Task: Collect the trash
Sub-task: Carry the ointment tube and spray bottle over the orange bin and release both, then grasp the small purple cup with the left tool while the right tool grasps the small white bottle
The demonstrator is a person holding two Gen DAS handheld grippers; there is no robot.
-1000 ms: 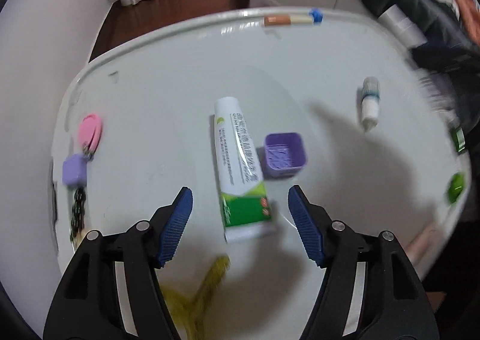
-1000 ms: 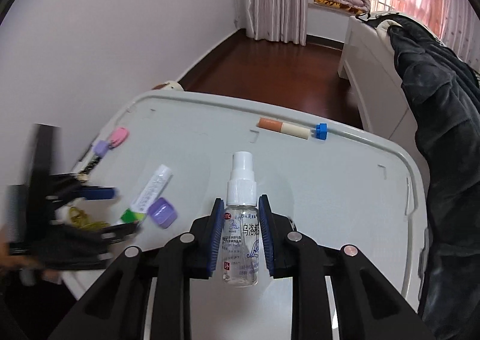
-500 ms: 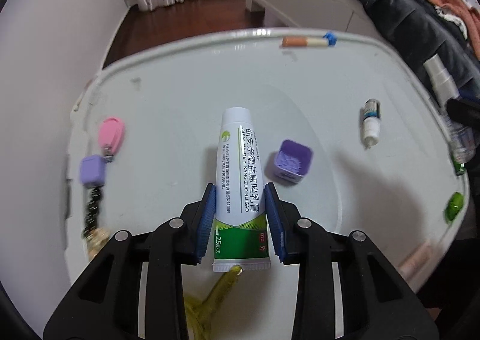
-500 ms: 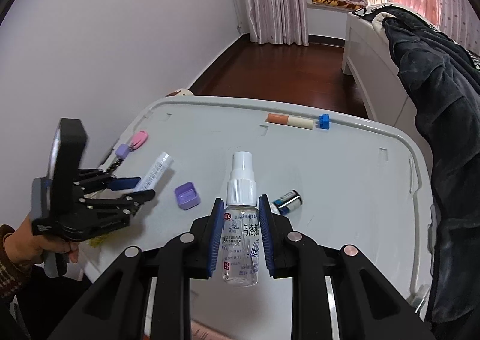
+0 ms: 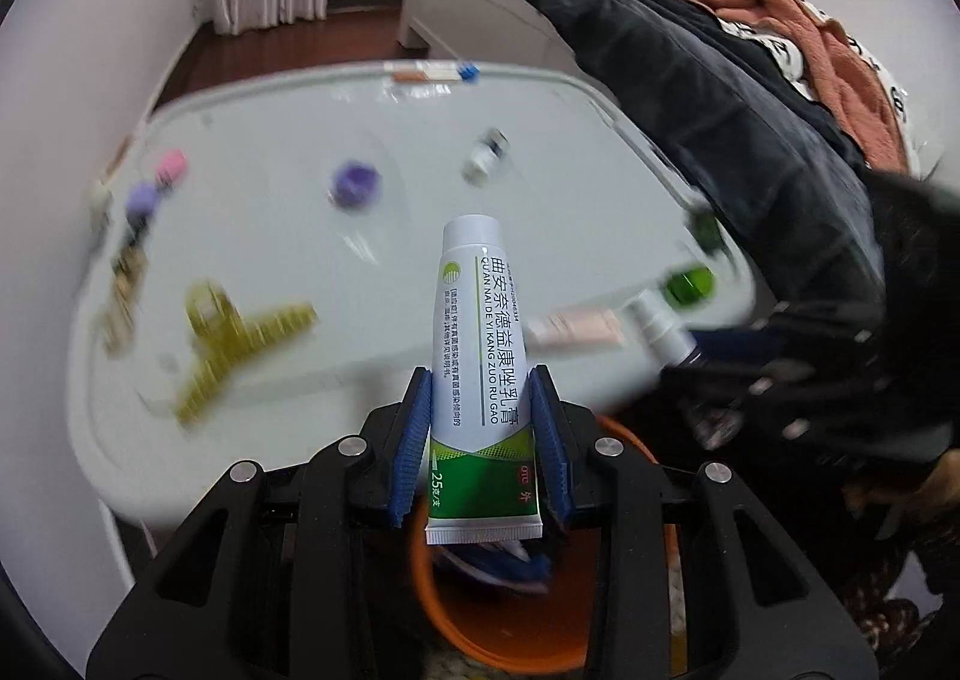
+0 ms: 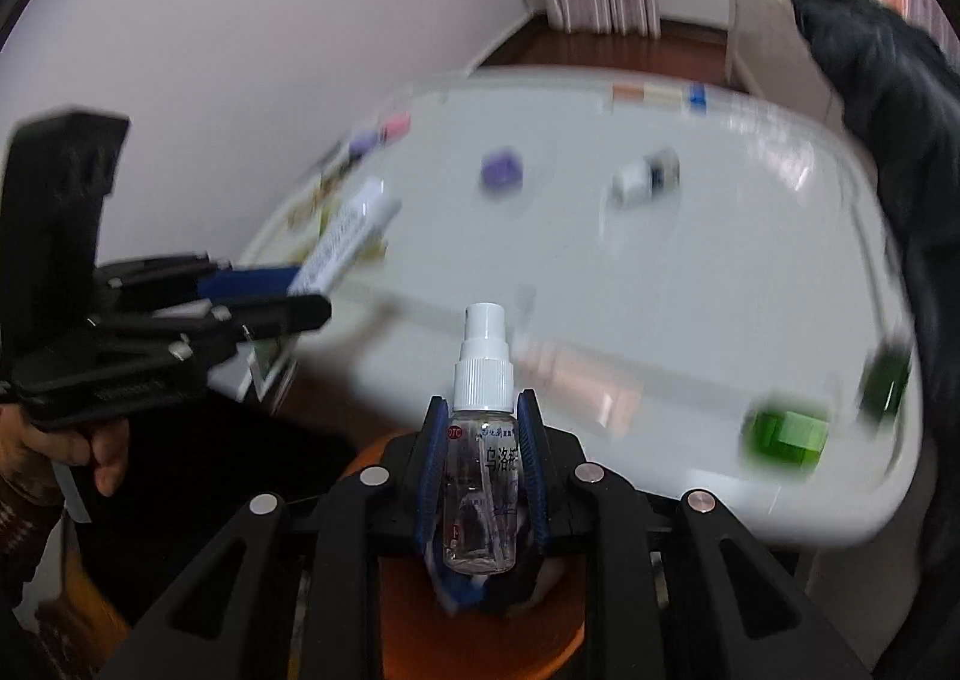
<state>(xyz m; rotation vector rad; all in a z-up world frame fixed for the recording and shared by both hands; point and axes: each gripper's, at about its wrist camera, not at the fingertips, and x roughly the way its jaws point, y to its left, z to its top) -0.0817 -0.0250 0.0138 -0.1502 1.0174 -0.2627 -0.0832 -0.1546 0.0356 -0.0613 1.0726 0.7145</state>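
Left gripper (image 5: pixel 483 440) fingers (image 5: pixel 414 440) pinching white-green ointment tube (image 5: pixel 480 356); right gripper (image 6: pixel 482 464) fingers (image 6: pixel 531 458) narrowly clamping clear spray bottle (image 6: pixel 483 440). Both above orange bin (image 5: pixel 498 614), near counter (image 5: pixel 270 236) edge.

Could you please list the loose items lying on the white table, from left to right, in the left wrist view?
Yellow clip → purple cap → small vial → green piece.
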